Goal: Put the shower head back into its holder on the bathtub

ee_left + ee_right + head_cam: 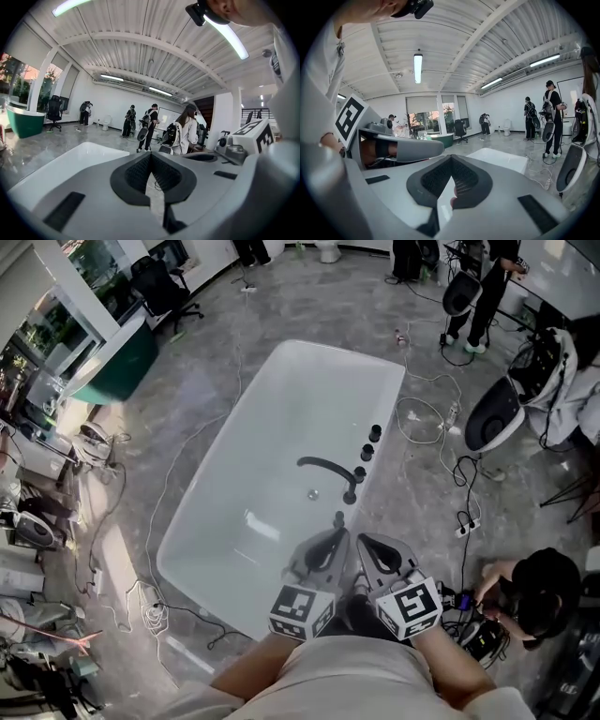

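1. The left gripper (335,538) and the right gripper (365,543) are both clenched with nothing between their pads. Each gripper's own view shows its tips meeting on empty air, left (151,156) and right (450,160).
2. They hang side by side close to the person's chest, pointing out over the near end of the white bathtub (202,521).
3. Just beyond their tips, on the tub's rim, stands a small black upright piece (339,518). I judge it to be the shower head in or at its holder, though it is too small to tell whether it sits fully home. No hose is visible.
4. Further ahead along the same rim are the curved spout (326,466) and three knobs (367,452).
5. With both grippers free and raised, the step in hand looks like a check on the seating, or a fresh approach.
6. To do it well, hold both grippers above the rim so neither knocks the black piece sideways.
7. If it needs reseating:
   - open one gripper and come down from above;
   - clamp across the handle;
   - lower it straight along the holder;
   - let go only once it rests unaided.
8. The glossy rim would probably let a dropped head slide into the tub.
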The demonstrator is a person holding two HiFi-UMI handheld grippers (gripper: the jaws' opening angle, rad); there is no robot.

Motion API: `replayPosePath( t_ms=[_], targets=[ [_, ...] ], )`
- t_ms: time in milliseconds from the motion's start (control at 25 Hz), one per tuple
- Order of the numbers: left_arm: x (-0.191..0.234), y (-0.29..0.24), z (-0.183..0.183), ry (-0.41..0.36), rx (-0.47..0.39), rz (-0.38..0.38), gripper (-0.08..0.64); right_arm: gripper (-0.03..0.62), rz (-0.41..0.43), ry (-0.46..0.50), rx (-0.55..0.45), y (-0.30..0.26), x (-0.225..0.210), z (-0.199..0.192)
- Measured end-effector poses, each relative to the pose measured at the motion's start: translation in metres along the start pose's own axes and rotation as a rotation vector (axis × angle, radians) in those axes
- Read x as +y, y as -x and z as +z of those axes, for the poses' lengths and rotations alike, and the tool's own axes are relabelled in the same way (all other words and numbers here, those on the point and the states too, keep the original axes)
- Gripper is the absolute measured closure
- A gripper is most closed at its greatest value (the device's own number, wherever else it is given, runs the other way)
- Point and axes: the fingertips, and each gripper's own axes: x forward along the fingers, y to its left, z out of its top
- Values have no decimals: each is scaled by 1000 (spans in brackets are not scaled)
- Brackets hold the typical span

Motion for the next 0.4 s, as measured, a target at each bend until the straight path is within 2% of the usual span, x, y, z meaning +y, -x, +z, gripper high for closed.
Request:
replayPosePath(
  t_ms=[200,400],
  targets=[
    [3,5,8,16,-1,0,554,578,-3,10,-1,-3,2,13],
    [6,15,-9,15,-6,-4,554,578,-3,11,-12,-6,12,-2]
  ],
)
